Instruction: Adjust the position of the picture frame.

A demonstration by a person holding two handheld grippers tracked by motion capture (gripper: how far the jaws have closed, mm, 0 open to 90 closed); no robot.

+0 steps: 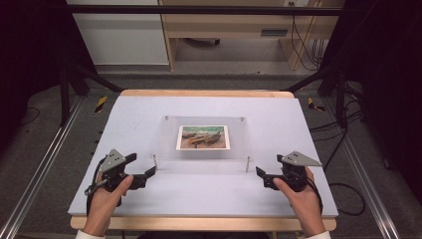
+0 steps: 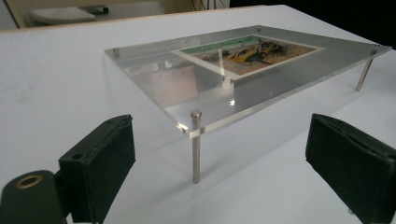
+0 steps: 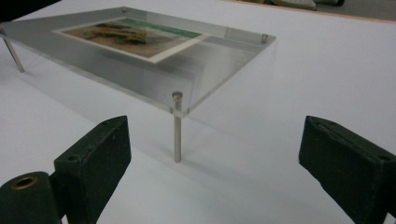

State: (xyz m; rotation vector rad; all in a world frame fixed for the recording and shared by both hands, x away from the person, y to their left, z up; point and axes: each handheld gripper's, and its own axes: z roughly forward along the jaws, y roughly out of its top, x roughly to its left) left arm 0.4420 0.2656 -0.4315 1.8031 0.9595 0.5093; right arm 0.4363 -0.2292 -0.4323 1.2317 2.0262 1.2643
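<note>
**Two released grippers flanking a clear acrylic stand**

Two grippers are hovering at the near corners of a transparent acrylic plate (image 1: 204, 142) that is resting on four slim metal legs in the middle of the white worktop (image 1: 149, 199). A printed picture (image 1: 203, 137) is lying flat at the plate's centre. The left gripper (image 1: 144, 170) is pointing at the near-left leg (image 2: 196, 147) — its fingers (image 2: 100, 170) are standing wide apart with nothing between them. The right gripper (image 1: 263, 177) is mirroring this at the near-right leg (image 3: 177, 128), its fingers (image 3: 95, 163) likewise spread and grasping nothing. Neither gripper is touching the plate or a leg. Judging by the layout, the stand is sitting level and assembled with the picture in place, so the placing step is looking complete; what is remaining is probably withdrawing both hands.
</note>
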